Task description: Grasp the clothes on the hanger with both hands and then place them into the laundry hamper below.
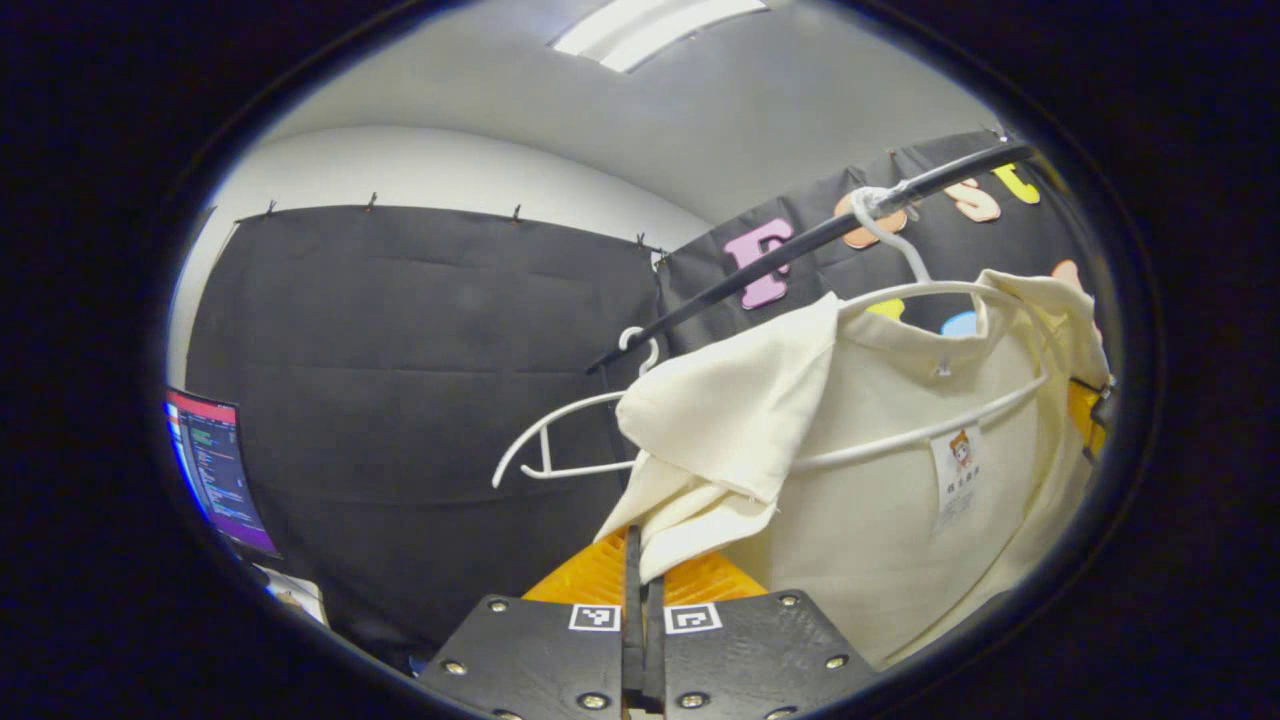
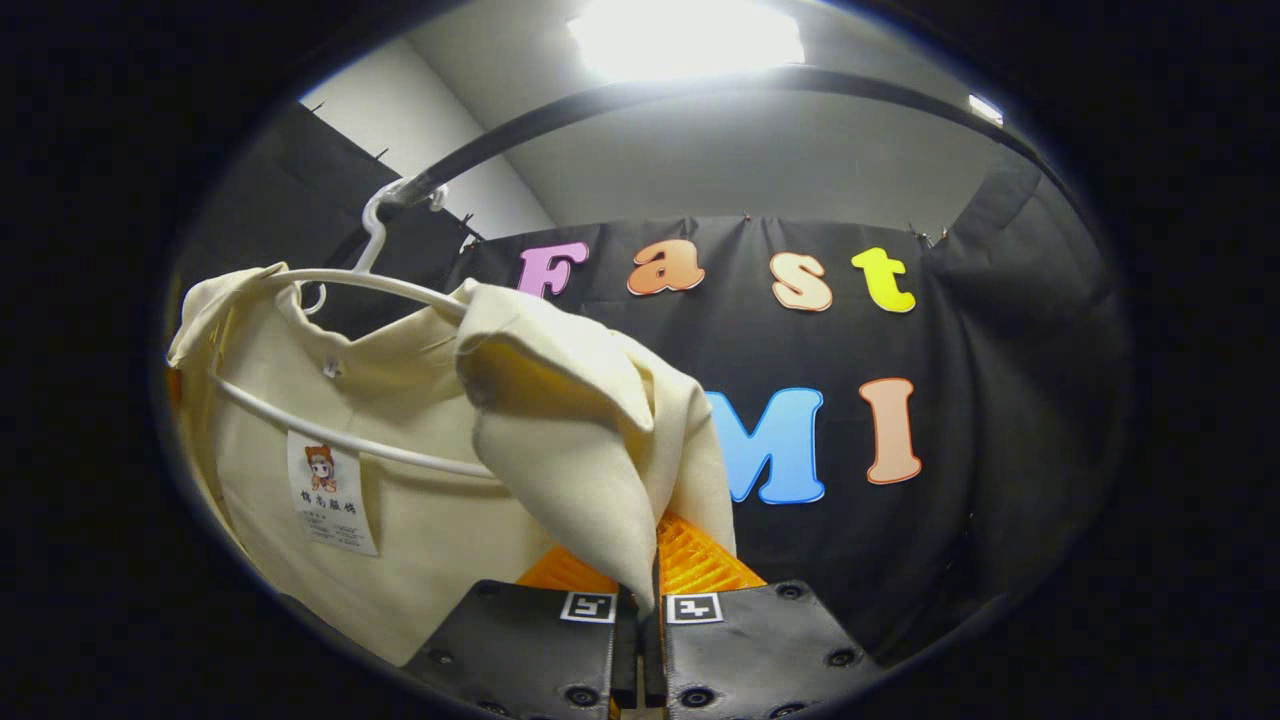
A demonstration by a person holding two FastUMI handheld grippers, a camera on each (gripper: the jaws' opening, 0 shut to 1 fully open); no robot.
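Black cloth walls back a cream cotton shirt point(image 1: 880, 470) on its white wire hanger point(image 1: 930, 425), each sleeve pinched just ahead by the left gripper point(image 1: 640, 580) and right gripper point(image 2: 640, 585), jaws pressed together, ready to lift it free.

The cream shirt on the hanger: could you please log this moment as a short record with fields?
garment: cream shirt, hung on a white hanger
hanger support: black rail
left gripper: shut on a fold of the shirt's sleeve
right gripper: shut on the other sleeve's fabric
spare hanger: bare, on the same rail
hamper: location cannot be told
task stage: both sleeves gripped, shirt not yet off the hanger
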